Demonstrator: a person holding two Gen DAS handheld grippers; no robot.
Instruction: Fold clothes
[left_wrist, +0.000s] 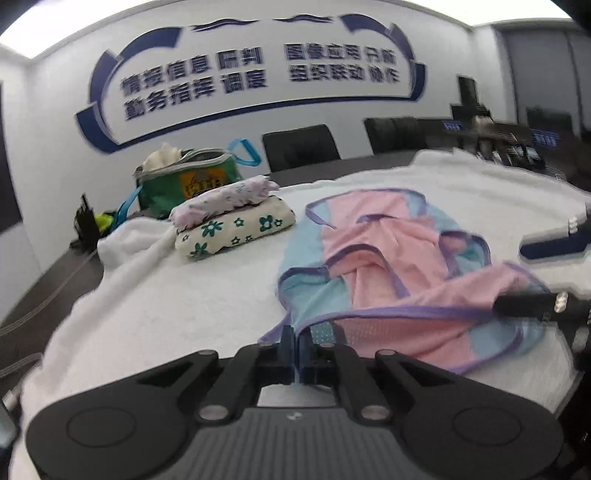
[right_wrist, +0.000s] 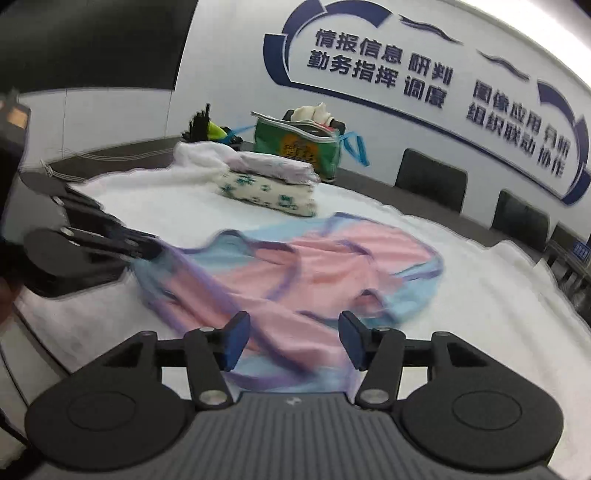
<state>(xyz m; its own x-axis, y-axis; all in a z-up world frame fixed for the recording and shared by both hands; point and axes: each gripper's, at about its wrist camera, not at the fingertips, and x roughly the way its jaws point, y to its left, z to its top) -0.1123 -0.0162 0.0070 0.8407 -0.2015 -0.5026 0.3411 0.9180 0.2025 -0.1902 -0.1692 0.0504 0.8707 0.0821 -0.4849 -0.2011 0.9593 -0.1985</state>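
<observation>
A pink and light-blue garment (left_wrist: 380, 258) (right_wrist: 325, 266) with purple trim lies crumpled on a white towel (left_wrist: 166, 295) (right_wrist: 147, 199) that covers the table. My left gripper (left_wrist: 296, 341) is shut on the garment's purple hem at its near left corner. In the right wrist view the same gripper (right_wrist: 151, 251) comes in from the left, pinching that corner. My right gripper (right_wrist: 293, 339) is open, its blue pads (right_wrist: 236, 339) spread over the garment's near edge. From the left wrist view it (left_wrist: 535, 275) shows at the right edge, straddling the pink fabric.
Two folded clothes are stacked (left_wrist: 232, 221) (right_wrist: 269, 184) at the back of the towel. Behind them stand a green zip bag (left_wrist: 188, 181) (right_wrist: 299, 147) and a black radio (left_wrist: 86, 221) (right_wrist: 201, 122). Black chairs (left_wrist: 299, 146) (right_wrist: 430, 181) line the table's far side.
</observation>
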